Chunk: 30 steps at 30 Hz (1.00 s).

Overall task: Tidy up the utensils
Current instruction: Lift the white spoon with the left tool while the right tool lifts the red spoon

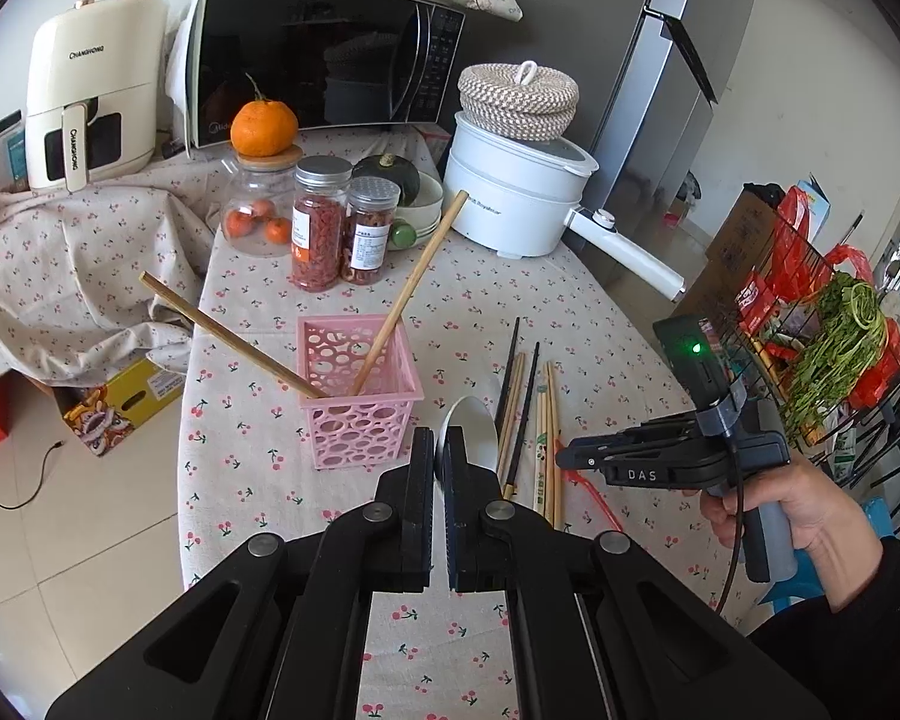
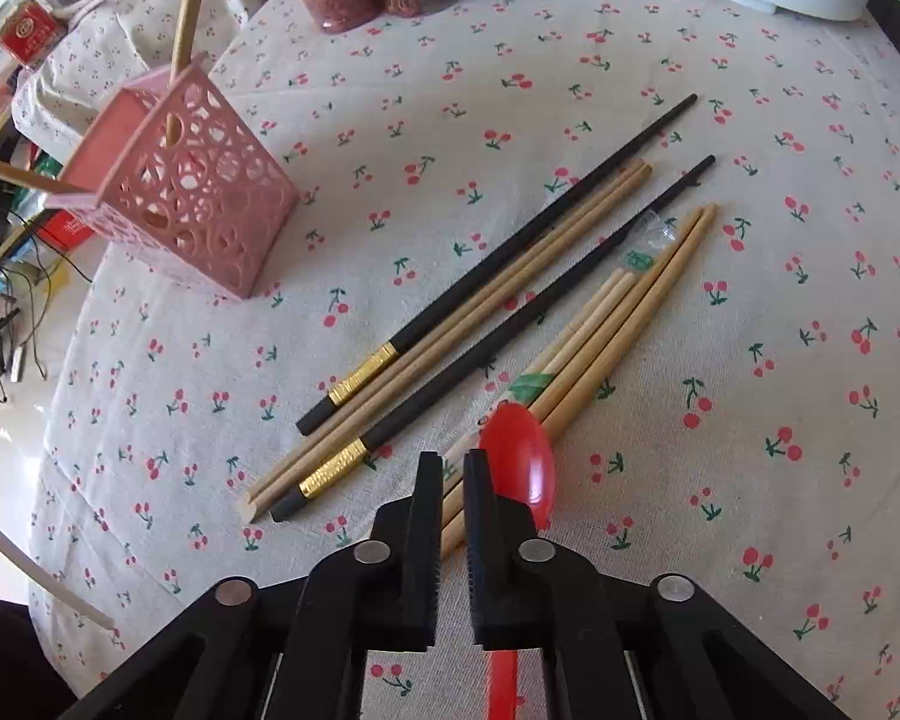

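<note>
My left gripper is shut on a white spoon, held above the table just right of the pink perforated basket. The basket holds two wooden chopsticks. Black and wooden chopsticks lie on the cherry-print cloth to the right. In the right wrist view my right gripper hovers with its jaws nearly closed and nothing between them, above the near ends of the chopsticks. A red plastic spoon lies under its right finger. The pink basket stands at upper left.
Two spice jars, a glass jar topped by an orange, a white electric pot, a microwave and an air fryer crowd the table's far side. A wire rack with greens stands at right. The table edge drops off at left.
</note>
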Each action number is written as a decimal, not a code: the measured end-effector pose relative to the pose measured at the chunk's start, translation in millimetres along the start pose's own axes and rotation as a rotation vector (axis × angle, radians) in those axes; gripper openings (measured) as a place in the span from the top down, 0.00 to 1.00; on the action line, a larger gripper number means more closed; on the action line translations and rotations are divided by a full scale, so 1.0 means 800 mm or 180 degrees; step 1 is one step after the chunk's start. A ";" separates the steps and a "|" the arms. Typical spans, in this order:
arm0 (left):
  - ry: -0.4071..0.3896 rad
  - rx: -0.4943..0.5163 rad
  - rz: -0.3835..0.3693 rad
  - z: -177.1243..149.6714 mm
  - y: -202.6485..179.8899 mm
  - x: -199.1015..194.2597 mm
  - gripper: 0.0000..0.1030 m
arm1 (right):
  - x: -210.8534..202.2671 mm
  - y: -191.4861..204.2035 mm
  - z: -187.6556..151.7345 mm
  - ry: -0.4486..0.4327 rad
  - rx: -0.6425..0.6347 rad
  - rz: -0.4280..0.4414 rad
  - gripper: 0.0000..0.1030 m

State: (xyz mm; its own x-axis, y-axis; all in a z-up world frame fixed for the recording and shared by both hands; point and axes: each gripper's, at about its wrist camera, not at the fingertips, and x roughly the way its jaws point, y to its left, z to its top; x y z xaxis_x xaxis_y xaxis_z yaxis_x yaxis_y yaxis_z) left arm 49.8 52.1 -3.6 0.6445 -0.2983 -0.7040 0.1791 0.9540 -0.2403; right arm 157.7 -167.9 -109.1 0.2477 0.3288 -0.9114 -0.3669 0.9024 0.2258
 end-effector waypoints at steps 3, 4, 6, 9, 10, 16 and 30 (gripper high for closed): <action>0.0032 0.0020 -0.0001 -0.001 -0.001 0.004 0.98 | -0.003 -0.005 0.003 -0.0046 0.0057 -0.0116 0.56; 0.0043 0.0026 -0.0001 -0.001 -0.001 0.005 0.98 | 0.000 -0.006 0.003 -0.0012 0.0060 -0.0186 0.56; 0.0062 0.0031 0.0000 -0.001 -0.002 0.007 0.98 | 0.012 -0.005 0.003 0.0089 0.0026 -0.0344 0.56; 0.0072 0.0043 0.0003 -0.002 -0.004 0.009 0.98 | 0.027 -0.005 -0.001 0.0239 -0.0063 -0.0584 0.55; 0.0069 0.0046 0.0003 -0.002 -0.005 0.009 0.98 | 0.030 -0.007 -0.001 0.0261 -0.0070 -0.0617 0.55; 0.0013 0.0021 0.0030 0.000 -0.004 0.004 0.98 | 0.037 -0.019 -0.001 0.0235 0.0023 -0.0491 0.73; -0.1339 0.0185 0.0850 0.050 -0.022 -0.053 0.98 | -0.050 0.013 -0.004 -0.0580 0.0030 -0.0258 0.75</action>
State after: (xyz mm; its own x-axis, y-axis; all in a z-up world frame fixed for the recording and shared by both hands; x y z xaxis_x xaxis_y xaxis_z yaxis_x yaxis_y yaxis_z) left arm 48.7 49.0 57.1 0.9152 -0.0173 -0.4026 0.0003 0.9991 -0.0423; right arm 140.9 -172.5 -71.3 0.4346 0.2993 -0.8494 -0.3312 0.9302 0.1583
